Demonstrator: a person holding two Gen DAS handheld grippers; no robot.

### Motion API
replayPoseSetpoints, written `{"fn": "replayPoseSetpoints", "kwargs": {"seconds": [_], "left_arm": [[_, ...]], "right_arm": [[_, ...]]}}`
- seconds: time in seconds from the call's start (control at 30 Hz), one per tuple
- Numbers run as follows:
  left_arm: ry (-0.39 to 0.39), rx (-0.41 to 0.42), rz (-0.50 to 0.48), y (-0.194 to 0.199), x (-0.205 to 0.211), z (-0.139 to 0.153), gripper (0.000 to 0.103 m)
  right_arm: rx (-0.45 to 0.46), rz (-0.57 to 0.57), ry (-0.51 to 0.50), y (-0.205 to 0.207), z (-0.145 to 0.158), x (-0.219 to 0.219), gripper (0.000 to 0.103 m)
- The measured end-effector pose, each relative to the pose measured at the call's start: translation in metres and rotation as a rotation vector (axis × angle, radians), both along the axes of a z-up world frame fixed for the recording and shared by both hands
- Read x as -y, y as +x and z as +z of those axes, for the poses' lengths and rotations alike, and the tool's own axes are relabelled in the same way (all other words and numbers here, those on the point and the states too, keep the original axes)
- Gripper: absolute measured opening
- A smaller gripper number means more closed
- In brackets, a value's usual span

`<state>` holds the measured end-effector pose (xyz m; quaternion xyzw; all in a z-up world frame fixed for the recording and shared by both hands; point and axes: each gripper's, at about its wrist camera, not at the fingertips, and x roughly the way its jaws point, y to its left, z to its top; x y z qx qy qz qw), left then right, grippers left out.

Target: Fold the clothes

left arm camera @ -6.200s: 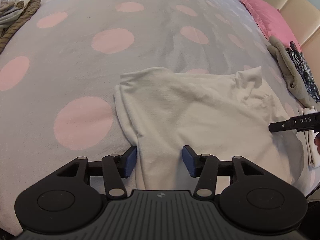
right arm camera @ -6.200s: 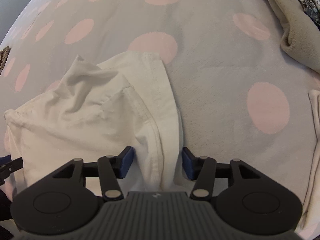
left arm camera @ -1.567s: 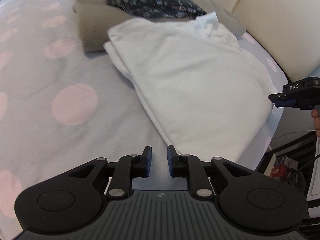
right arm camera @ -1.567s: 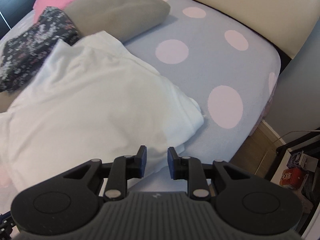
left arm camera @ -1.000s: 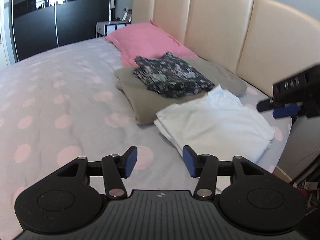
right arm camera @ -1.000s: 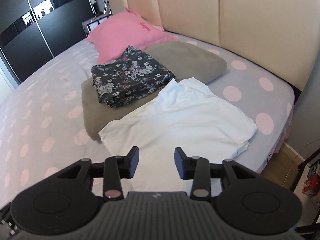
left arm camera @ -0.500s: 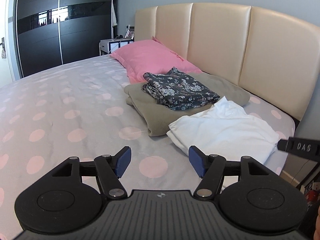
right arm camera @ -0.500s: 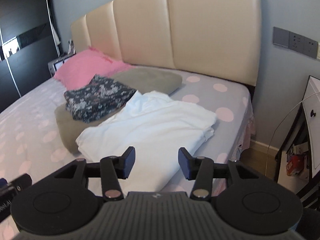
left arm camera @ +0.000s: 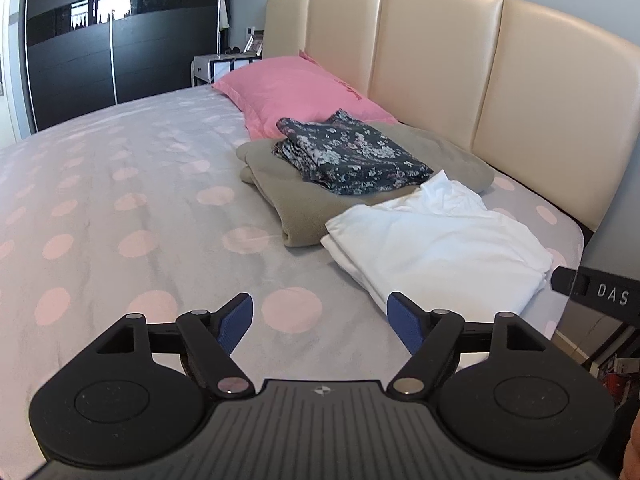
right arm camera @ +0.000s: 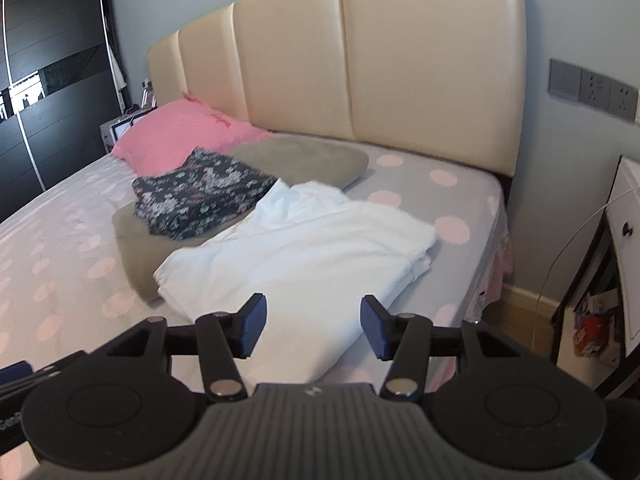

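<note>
Both tools have pulled back from the white shirt (left arm camera: 436, 248), which now lies folded at the near right of the bed (left arm camera: 120, 208), overlapping the olive garment (left arm camera: 304, 208). The left hand-held gripper (left arm camera: 320, 322) and right hand-held gripper (right arm camera: 313, 328) hold nothing, jaws apart and still widening. This piece looks finished.

A bed (left arm camera: 120, 168) in a grey sheet with pink dots stands against a cream padded headboard (right arm camera: 400, 72) on a pale blue-grey wall (right arm camera: 568, 12) bearing grey sockets (right arm camera: 592, 88), with a dark sliding wardrobe (left arm camera: 100, 48) opposite and a white bedside cabinet (right arm camera: 628, 248) alongside.
</note>
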<state>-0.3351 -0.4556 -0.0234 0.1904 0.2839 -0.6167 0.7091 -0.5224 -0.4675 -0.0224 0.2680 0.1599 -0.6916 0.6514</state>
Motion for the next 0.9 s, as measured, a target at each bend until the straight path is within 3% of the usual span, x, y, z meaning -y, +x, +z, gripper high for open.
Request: {"fn": "replayPoseSetpoints", "kwargs": {"seconds": [0.17, 0.43, 0.9], "left_arm": [[0.042, -0.026, -0.006, 0.001, 0.001, -0.012, 0.074], [0.051, -0.028, 0.000, 0.001, 0.003, -0.016, 0.074], [0.051, -0.036, 0.004, 0.002, 0.003, -0.016, 0.075]], "right_arm": [[0.013, 0.035, 0.054, 0.005, -0.008, 0.000, 0.058], [-0.016, 0.080, 0.055, 0.012, -0.010, -0.001, 0.071], [-0.017, 0.080, 0.049, 0.014, -0.010, -0.001, 0.071]]}}
